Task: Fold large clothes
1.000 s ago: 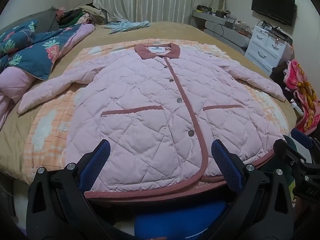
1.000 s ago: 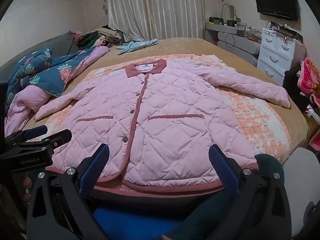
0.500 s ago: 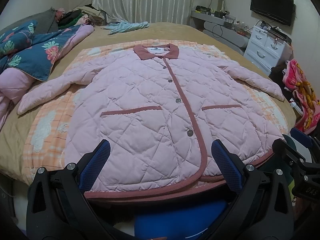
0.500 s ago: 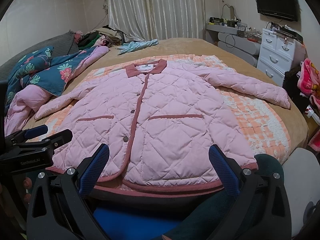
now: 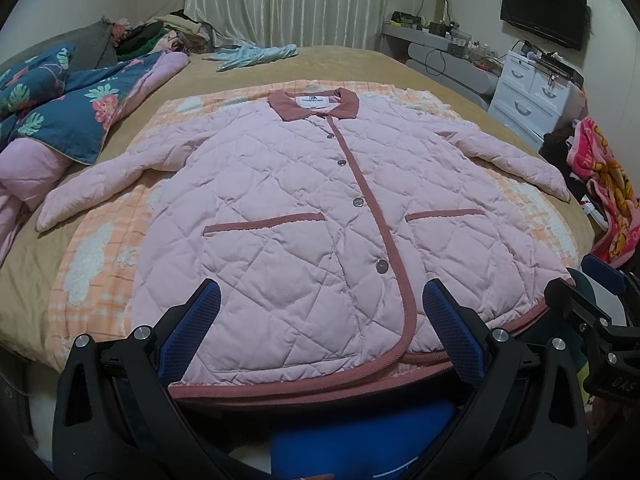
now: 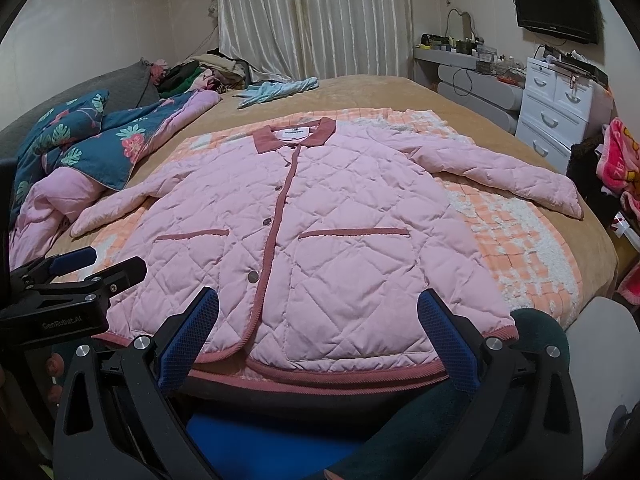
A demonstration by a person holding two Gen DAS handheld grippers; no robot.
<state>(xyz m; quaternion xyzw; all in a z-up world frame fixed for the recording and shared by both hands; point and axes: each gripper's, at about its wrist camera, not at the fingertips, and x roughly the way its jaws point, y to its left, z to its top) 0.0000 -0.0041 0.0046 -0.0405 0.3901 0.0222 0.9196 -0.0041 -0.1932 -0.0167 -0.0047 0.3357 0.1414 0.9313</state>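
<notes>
Pink quilted jacket with dusty-rose trim (image 5: 304, 216) lies flat, buttoned, face up on the orange checked blanket (image 5: 100, 264) on the bed, sleeves spread toward 9 and 3 o'clock. Left hand-held gripper (image 5: 320, 328) wide open, empty, above the hem. Right hand-held gripper (image 6: 316, 328) likewise. Judgement: nothing folded yet; pinch each sleeve near the cuff, fold inward across the chest, keep the quilting smooth.

We see a pink quilted jacket (image 5: 304, 208) lying flat and face up on the bed, buttoned, its dark-pink collar at the far end. Both sleeves spread outward; the trimmed hem lies nearest us, unfolded.
</notes>
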